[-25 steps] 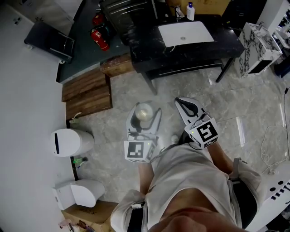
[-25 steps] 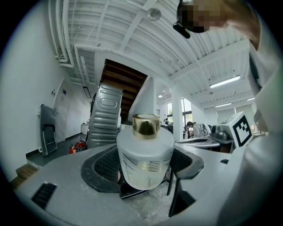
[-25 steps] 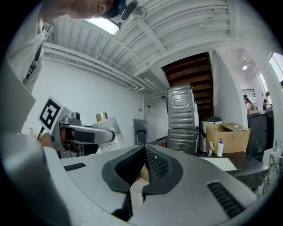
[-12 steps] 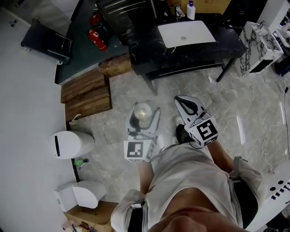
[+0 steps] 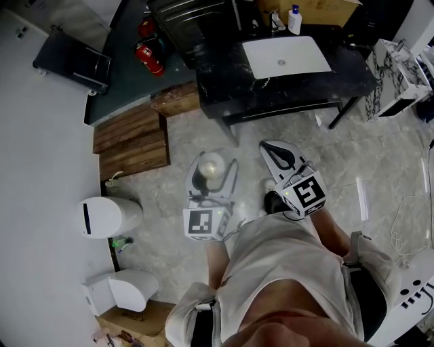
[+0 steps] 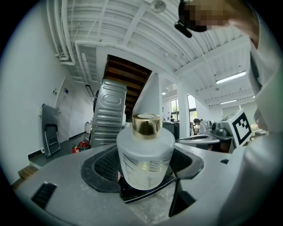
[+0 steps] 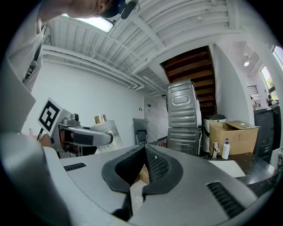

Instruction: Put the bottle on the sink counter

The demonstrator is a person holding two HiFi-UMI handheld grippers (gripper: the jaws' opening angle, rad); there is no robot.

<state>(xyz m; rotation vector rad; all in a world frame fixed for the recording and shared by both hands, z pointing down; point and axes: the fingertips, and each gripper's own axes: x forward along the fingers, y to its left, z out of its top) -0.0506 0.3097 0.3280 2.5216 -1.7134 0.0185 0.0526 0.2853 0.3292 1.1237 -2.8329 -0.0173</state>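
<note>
A frosted white bottle (image 6: pixel 146 154) with a gold cap sits clamped between the jaws of my left gripper (image 5: pixel 211 177), seen from above as a pale round bottle (image 5: pixel 212 166). My right gripper (image 5: pixel 279 156) is beside it, jaws closed together with nothing between them. In the right gripper view the left gripper and the bottle (image 7: pixel 102 128) show at the left. The black sink counter (image 5: pixel 352 68) with its white basin (image 5: pixel 287 55) stands ahead across the floor, well beyond both grippers.
A blue-capped pump bottle (image 5: pixel 294 20) stands behind the basin beside a cardboard box (image 5: pixel 319 9). Wooden steps (image 5: pixel 132 139), two red fire extinguishers (image 5: pixel 149 57), a white bin (image 5: pixel 105 215) and a marbled white box (image 5: pixel 397 74) surround the tiled floor.
The view has shifted slightly, and the counter sits a little further right and lower in the head view. Both grippers keep the same hold and the same spacing.
</note>
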